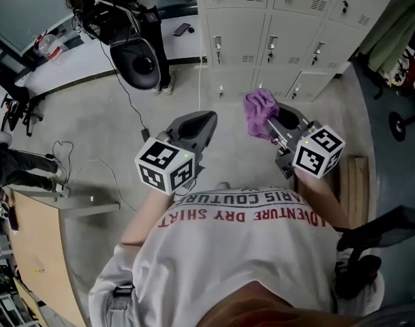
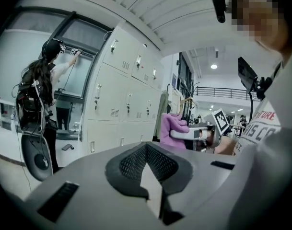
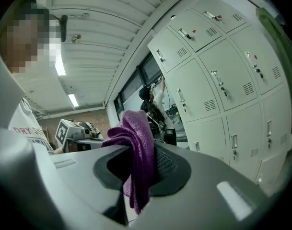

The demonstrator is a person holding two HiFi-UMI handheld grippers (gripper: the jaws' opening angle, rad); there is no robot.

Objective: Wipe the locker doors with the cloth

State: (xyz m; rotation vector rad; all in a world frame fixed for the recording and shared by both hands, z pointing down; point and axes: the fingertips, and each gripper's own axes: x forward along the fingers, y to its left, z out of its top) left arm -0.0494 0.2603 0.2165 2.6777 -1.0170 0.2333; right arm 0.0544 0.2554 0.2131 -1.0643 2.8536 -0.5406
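Note:
The purple cloth [image 1: 259, 109] hangs bunched from my right gripper [image 1: 275, 120], which is shut on it a little in front of the lowest lockers. In the right gripper view the cloth [image 3: 136, 143] spills up and down out of the right gripper [image 3: 138, 153]. White locker doors [image 1: 289, 39] with handles and vents stand ahead; they also show as the lockers [image 3: 217, 71] to the right and the lockers [image 2: 122, 95] to the left. My left gripper [image 1: 208, 120] is held level beside the right one, shut with nothing in it; its pads [image 2: 136, 163] meet. The cloth [image 2: 170, 126] shows past it.
Another person [image 2: 40, 95] stands at the window left of the lockers, by a white counter [image 1: 78, 60] with a phone [image 1: 182, 28]. A cable [image 1: 125, 94] trails over the floor. A wooden table [image 1: 37, 251] is at my left, planks [image 1: 354, 182] at my right.

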